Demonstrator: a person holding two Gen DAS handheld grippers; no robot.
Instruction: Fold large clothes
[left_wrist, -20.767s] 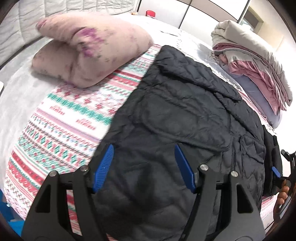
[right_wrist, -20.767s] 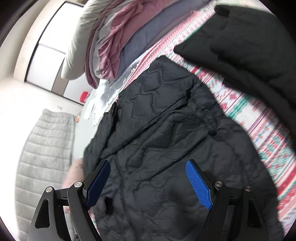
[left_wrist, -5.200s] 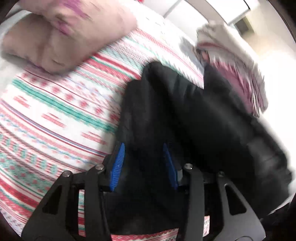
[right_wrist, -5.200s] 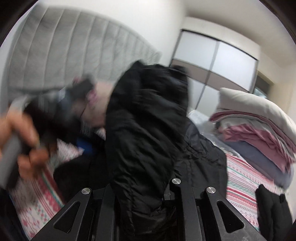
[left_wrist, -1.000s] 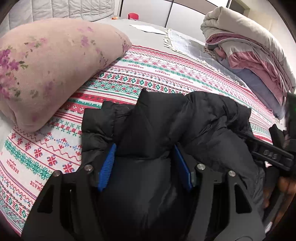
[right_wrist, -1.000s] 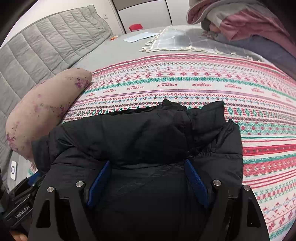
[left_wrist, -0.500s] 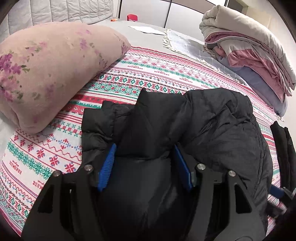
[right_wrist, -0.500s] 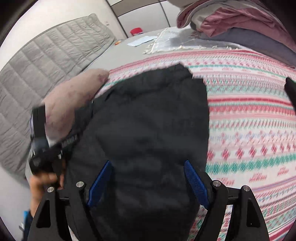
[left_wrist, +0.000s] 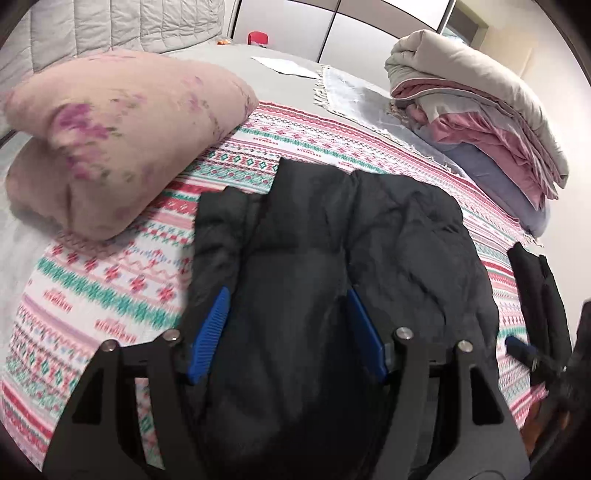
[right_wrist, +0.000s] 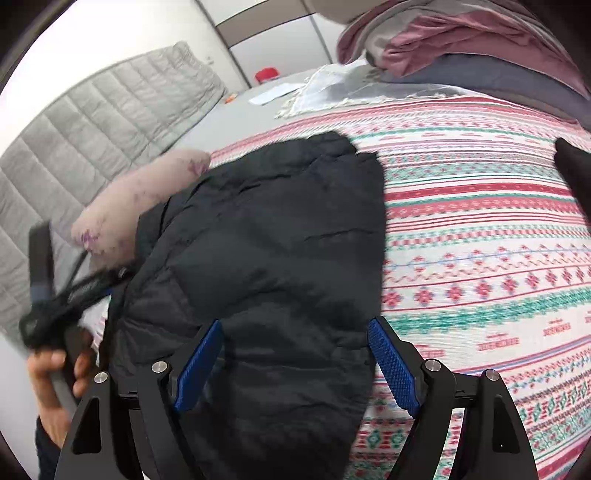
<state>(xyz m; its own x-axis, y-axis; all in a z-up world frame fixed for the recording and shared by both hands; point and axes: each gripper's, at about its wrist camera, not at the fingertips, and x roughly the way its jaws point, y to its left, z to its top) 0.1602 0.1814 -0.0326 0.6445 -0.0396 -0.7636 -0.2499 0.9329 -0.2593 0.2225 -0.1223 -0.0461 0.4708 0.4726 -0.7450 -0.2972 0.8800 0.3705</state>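
Observation:
A black quilted jacket (left_wrist: 332, 236) lies folded into a compact bundle on the patterned bedspread (left_wrist: 110, 280). It also shows in the right wrist view (right_wrist: 273, 236). My left gripper (left_wrist: 288, 332) is open and hovers over the near end of the jacket, holding nothing. My right gripper (right_wrist: 295, 354) is open over the jacket's near right edge and is empty. The left gripper shows blurred at the left of the right wrist view (right_wrist: 48, 295), held by a hand.
A pink floral pillow (left_wrist: 110, 147) lies left of the jacket. A stack of folded bedding (left_wrist: 480, 122) sits at the far right. Another folded black garment (left_wrist: 539, 295) lies at the right bed edge. A grey quilted headboard (right_wrist: 92, 129) stands behind.
Both grippers have drawn back a little from the folded jacket. The jacket lies still and flatter on the bedspread.

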